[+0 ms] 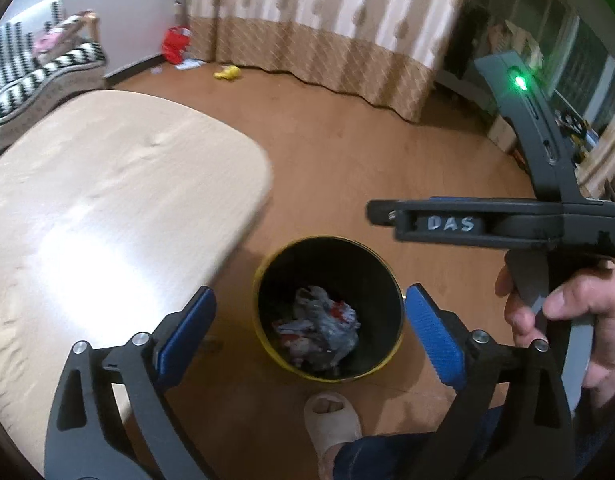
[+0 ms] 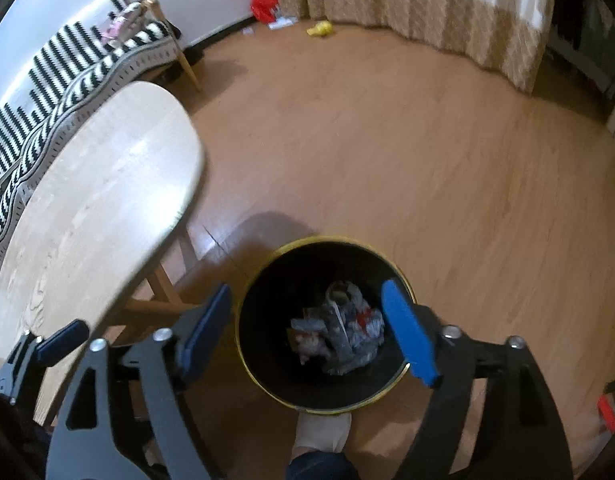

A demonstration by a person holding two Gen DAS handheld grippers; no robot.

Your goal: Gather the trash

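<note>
Left wrist view: the left gripper point(image 1: 309, 330) hangs wide open and empty, framing the waste bin point(image 1: 267, 344) below so crumpled wrappers point(image 1: 321, 326) land inside. The right gripper point(image 2: 307, 332), likewise spread and holding nothing, brackets them too.

Home living room, patterned curtains point(image 1: 307, 20), striped sofa point(image 2: 67, 72), wooden floor point(image 2: 387, 140)

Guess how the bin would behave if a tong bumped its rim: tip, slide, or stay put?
Probably slides or rocks rather than staying put: the bin looks thin-walled and holds only crumpled wrappers at the bottom, so likely light. It stands on smooth wood floor, so little grip. Its tall, narrow shape suggests a high push could tip it.
</note>
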